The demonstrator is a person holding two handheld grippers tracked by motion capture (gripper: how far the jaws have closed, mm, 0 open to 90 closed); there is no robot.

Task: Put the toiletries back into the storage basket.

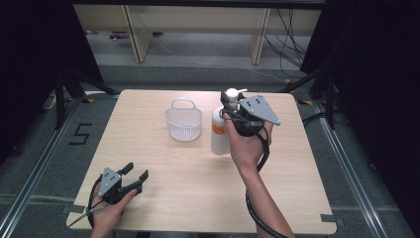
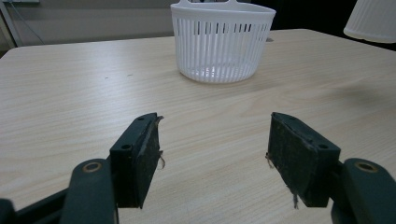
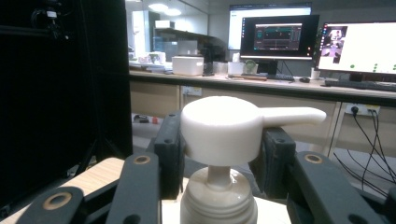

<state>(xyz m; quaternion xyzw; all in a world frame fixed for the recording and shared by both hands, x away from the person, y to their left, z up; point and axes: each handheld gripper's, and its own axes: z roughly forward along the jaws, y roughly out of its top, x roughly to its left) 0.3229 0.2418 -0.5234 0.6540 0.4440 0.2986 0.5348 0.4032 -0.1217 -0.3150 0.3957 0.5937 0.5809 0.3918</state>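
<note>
A white pump bottle [image 1: 218, 133] with an orange label hangs upright right of the table's middle, its base [image 2: 373, 21] clear of the tabletop. My right gripper [image 1: 232, 102] is shut on it, the jaws pressing both sides of the pump head [image 3: 219, 128], whose spout points right in the right gripper view. A white slotted basket [image 1: 183, 121] with a handle stands empty just left of the bottle [image 2: 222, 42]. My left gripper [image 1: 136, 174] rests low at the table's front left corner. It is open [image 2: 215, 149], nothing between its pads, and aimed toward the basket.
The light wooden table [image 1: 198, 193] has bare wood between the basket and the left gripper. Black stands and cables stand on the floor on both sides. A desk with monitors [image 3: 280, 35] is far behind.
</note>
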